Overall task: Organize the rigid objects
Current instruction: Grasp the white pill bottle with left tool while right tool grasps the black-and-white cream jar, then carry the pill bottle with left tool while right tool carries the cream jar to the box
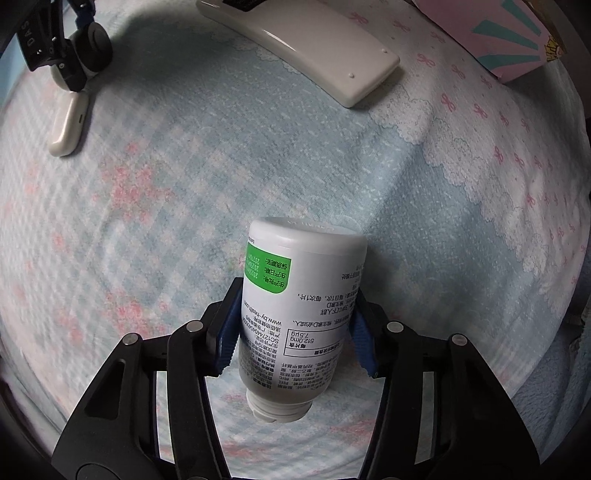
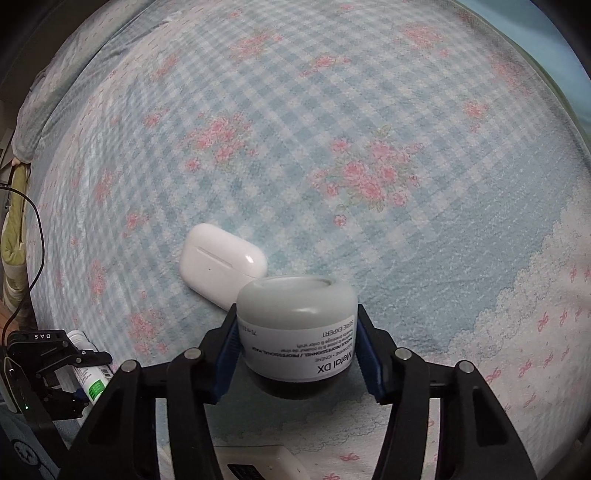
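Left wrist view: my left gripper [image 1: 295,332] points down at the bed, its blue pads pressed on either side of a white supplement bottle [image 1: 301,306] with a green label patch and printed text. The bottle lies along the line of the fingers, cap end toward the camera, flat base away. Beneath it is the blue-checked bedspread [image 1: 166,177] with pink flowers. Only this view shows the whole white flat device [image 1: 306,48], a long slab with rounded corners, lying at the top, and a pink and teal box [image 1: 517,33] at the upper right corner. At the upper left my right gripper [image 1: 70,55] appears small, with a round jar between its fingers, and the white earbud case [image 1: 70,122] lies just below it.

Right wrist view: my right gripper [image 2: 297,343] is clamped on a grey jar [image 2: 297,328] whose white label reads "Metal DX"; the jar's dark lid end faces the camera. The earbud case [image 2: 221,264] lies on the bedspread just beyond the jar, its lid seam and front dot visible, detail the other view lacks. At the lower left my left gripper [image 2: 62,373] is seen from outside, holding the green-labelled bottle [image 2: 90,369]. A black cable [image 2: 33,258] hangs along the left edge. The white device [image 2: 258,465] shows only as a corner at the bottom.
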`<state>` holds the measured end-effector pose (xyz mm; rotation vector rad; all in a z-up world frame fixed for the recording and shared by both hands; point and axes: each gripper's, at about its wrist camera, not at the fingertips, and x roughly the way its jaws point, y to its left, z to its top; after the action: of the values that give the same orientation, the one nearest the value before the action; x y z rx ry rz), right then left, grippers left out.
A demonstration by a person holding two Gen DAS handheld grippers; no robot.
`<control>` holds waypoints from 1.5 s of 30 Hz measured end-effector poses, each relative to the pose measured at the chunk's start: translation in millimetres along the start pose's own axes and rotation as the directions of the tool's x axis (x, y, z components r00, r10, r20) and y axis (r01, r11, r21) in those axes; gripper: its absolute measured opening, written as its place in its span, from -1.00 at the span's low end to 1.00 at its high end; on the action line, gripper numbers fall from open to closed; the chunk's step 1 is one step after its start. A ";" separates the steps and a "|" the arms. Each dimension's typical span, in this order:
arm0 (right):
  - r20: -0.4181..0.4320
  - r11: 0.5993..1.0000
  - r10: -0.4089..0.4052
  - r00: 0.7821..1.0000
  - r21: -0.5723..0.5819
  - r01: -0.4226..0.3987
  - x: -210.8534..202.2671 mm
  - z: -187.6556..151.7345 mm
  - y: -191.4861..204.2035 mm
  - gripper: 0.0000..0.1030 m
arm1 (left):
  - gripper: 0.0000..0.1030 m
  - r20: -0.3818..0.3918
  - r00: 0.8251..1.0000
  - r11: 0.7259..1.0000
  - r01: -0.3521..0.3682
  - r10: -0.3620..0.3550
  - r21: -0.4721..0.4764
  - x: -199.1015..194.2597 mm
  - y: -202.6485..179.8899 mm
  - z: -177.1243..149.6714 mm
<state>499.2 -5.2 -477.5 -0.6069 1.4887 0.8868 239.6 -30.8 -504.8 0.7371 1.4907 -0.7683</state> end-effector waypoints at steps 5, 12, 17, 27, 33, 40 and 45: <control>0.003 1.000 -0.020 1.000 0.020 0.020 -6.0 -11.5 4.8 0.01 | -0.06 0.017 1.000 0.999 0.001 0.000 -0.049 -8.6 8.9 -4.0; 0.037 0.998 -0.034 0.999 0.058 0.032 -31.7 -32.5 22.0 0.01 | -0.07 0.041 0.999 0.992 0.003 0.003 -0.127 -33.1 20.8 -18.3; 0.079 0.995 -0.030 0.996 0.101 0.022 -62.9 -51.2 33.8 0.01 | -0.08 0.070 0.998 0.985 0.008 0.004 -0.172 -59.7 24.2 -31.2; 0.180 0.980 -0.038 0.983 0.198 0.002 -140.1 -107.9 60.5 0.01 | -0.09 0.157 0.987 0.956 0.029 0.018 -0.291 -128.0 22.1 -56.5; 0.273 0.957 -0.056 0.960 0.289 -0.026 -197.3 -163.9 86.9 0.01 | -0.09 0.211 0.975 0.942 0.008 0.067 -0.336 -167.5 -27.0 -53.1; 0.393 0.915 -0.096 0.915 0.396 -0.074 -268.3 -253.9 107.8 0.01 | -0.09 0.263 0.962 0.943 0.017 0.076 -0.333 -222.5 -65.3 -31.0; 0.430 0.876 -0.161 0.888 0.476 -0.071 -305.5 -326.4 110.9 0.01 | -0.09 0.291 0.953 0.954 0.009 0.083 -0.299 -253.2 -99.3 -7.5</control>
<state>258.3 -246.8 -168.0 -0.0464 1.1840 0.5333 167.9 -83.4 -247.6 0.3985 1.2729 -0.5798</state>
